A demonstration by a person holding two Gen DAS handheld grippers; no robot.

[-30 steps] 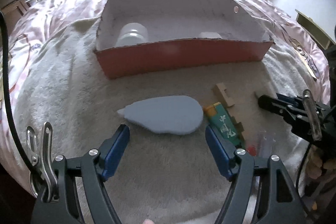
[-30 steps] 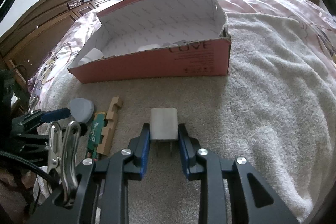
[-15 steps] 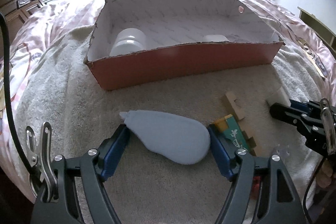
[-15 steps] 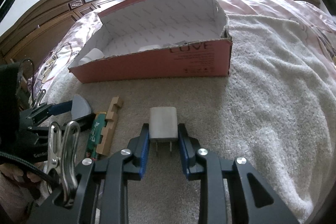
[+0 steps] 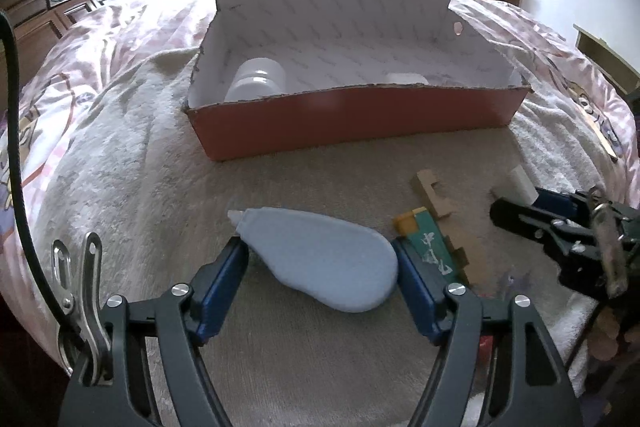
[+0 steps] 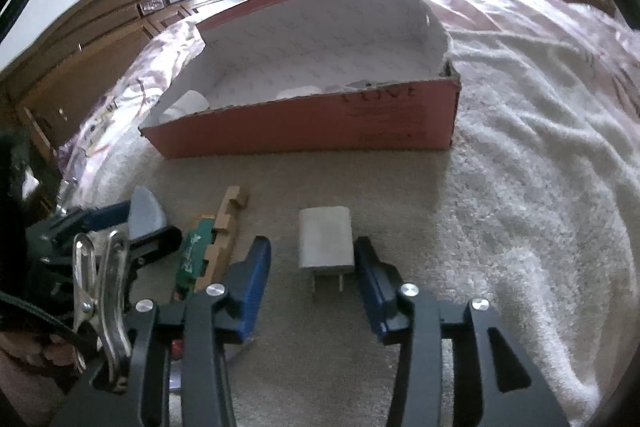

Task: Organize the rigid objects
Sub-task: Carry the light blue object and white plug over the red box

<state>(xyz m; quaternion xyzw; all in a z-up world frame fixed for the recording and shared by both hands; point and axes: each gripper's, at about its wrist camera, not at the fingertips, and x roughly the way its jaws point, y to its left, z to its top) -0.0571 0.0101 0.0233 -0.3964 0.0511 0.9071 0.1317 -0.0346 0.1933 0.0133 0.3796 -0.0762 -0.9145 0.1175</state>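
A pale blue teardrop-shaped correction-tape case (image 5: 320,267) lies on the towel between the fingers of my left gripper (image 5: 320,267), which close on its two ends; it also shows in the right wrist view (image 6: 146,213). My right gripper (image 6: 312,263) is open, and a white plug charger (image 6: 326,243) lies on the towel between its fingers, touching neither. A red open cardboard box (image 5: 360,115) stands beyond, with white items inside.
A notched wooden piece (image 5: 434,193) and a green packet (image 5: 430,255) lie between the two grippers, also seen in the right wrist view (image 6: 228,223). The fluffy white towel (image 6: 520,187) covers a pink bed. A wooden headboard (image 6: 100,39) stands at the left.
My left gripper moved forward around the blue case and closed on it. My right gripper opened, letting go of the white charger, which now rests on the towel.
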